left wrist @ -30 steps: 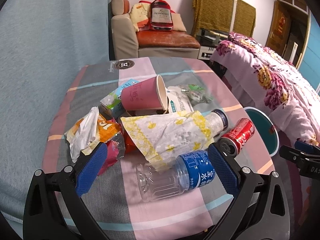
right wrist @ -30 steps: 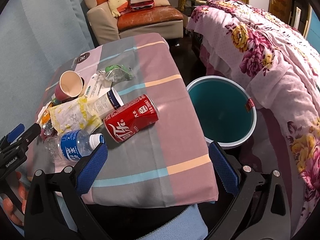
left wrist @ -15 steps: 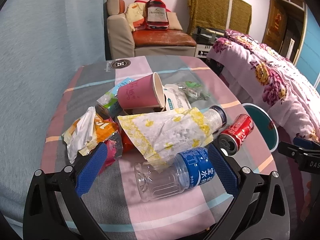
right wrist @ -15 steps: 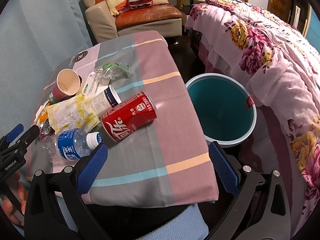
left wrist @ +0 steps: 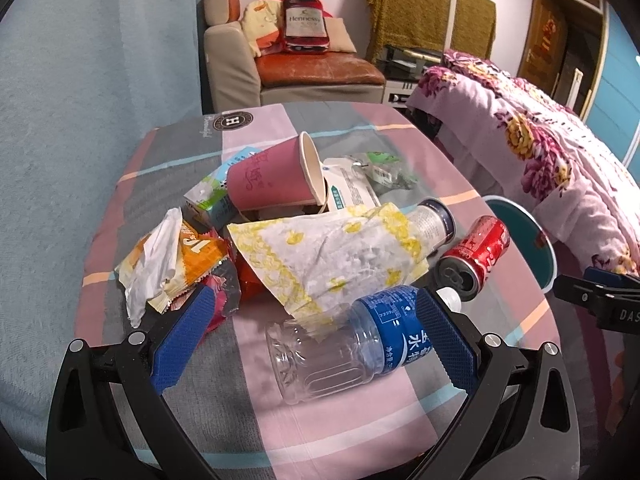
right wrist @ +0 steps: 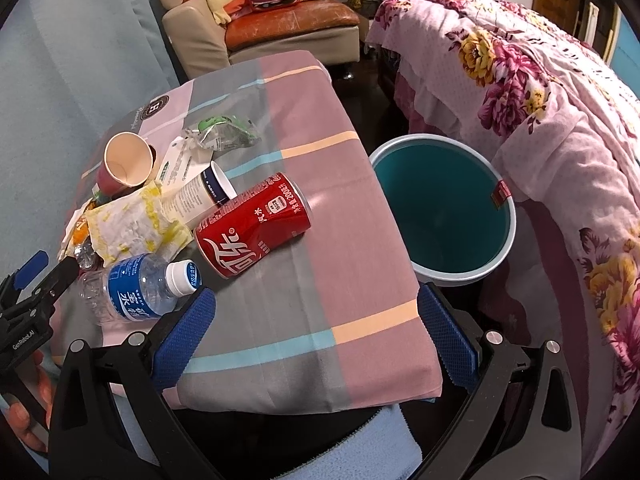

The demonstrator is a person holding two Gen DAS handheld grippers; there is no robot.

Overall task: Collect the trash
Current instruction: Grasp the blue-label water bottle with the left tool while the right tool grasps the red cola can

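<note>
Lying on its side directly ahead of the left tongs (left wrist: 312,312), a clear ribbed plastic water bottle with a blue label (left wrist: 352,348) is noted as the nearest piece of trash; its long axis runs across the gap between the blue pads, base to the left, white cap to the right and partly hidden behind the right pad. Both pads are spread wide and nothing is held. The right tongs (right wrist: 316,320) are likewise wide apart and empty, and sit off the cap end of the same bottle (right wrist: 136,288), so the left is judged better aligned. A crumpled white-and-yellow paper wrapper (left wrist: 332,256) overlaps the bottle's shoulder and may be dragged along. Just beyond lies a red aluminium drink can (left wrist: 476,256) on its side, then a white cylindrical container with a dark cap (left wrist: 432,224), a tipped pink paper cup (left wrist: 272,180) and an orange snack packet (left wrist: 188,256), all on the counter with the pink-and-grey checked cloth (right wrist: 344,216). A round teal waste bin (right wrist: 444,208) stands on the floor beside the counter's right edge, apparently empty.
</note>
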